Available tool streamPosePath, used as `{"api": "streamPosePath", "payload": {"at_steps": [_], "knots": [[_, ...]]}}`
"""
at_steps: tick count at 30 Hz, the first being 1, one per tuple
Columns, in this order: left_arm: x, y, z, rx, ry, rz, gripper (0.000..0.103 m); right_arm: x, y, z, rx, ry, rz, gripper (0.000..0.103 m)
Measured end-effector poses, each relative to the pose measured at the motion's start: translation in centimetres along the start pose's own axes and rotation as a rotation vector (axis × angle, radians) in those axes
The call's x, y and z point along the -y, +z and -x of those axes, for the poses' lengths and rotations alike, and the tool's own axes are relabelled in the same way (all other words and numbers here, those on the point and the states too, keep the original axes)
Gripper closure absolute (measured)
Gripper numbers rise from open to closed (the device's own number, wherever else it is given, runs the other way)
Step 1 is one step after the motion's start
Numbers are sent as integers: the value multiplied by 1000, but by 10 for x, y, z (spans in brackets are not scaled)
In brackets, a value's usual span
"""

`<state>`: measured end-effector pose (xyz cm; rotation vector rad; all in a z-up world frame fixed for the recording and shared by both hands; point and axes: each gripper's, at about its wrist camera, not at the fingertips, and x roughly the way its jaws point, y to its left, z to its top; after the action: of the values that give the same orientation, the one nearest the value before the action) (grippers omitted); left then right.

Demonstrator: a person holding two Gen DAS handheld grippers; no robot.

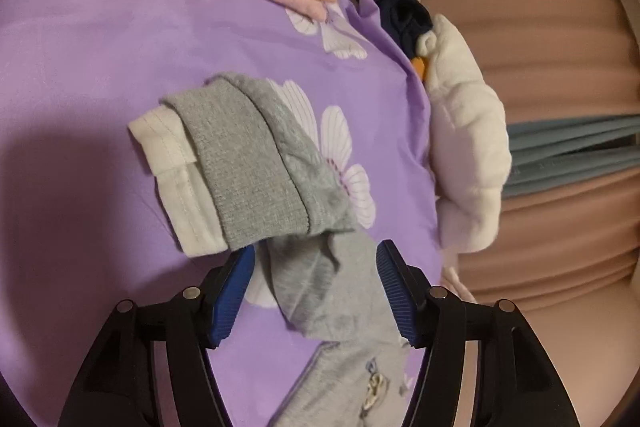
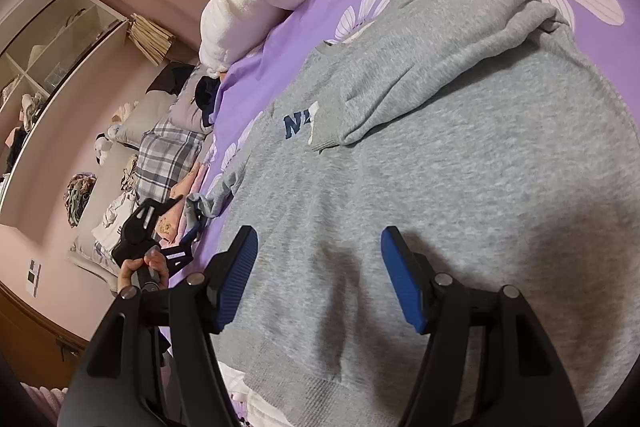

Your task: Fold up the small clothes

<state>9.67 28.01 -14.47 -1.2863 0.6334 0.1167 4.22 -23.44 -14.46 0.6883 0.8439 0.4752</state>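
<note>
Fingers (image 1: 240,283) of both grippers stand apart over the grey sweatshirt (image 2: 440,167).

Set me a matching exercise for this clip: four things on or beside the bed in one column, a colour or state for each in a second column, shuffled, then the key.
Things
1. sweatshirt
2. bedsheet
3. sleeve cuff
4. fluffy blanket

Descriptions
A. purple with white flowers
B. white, bunched at the bed's edge
C. grey, spread flat, blue letters on the chest
D. grey ribbing with a white lining showing

Pairs: 1-C, 2-A, 3-D, 4-B
</note>
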Motion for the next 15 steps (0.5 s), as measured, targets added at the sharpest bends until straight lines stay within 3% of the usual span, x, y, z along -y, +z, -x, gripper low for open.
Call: {"api": "streamPosePath", "payload": {"at_steps": [7,12,15], "knots": [[-13,10,-8,48,-9,113,41,0,1,-4,-16,-9,3,37],[-24,15,10,169,20,163,41,-1,2,-8,-27,-21,9,37],[-30,24,15,198,30,183,41,-3,3,-12,-35,-30,22,37]]}}
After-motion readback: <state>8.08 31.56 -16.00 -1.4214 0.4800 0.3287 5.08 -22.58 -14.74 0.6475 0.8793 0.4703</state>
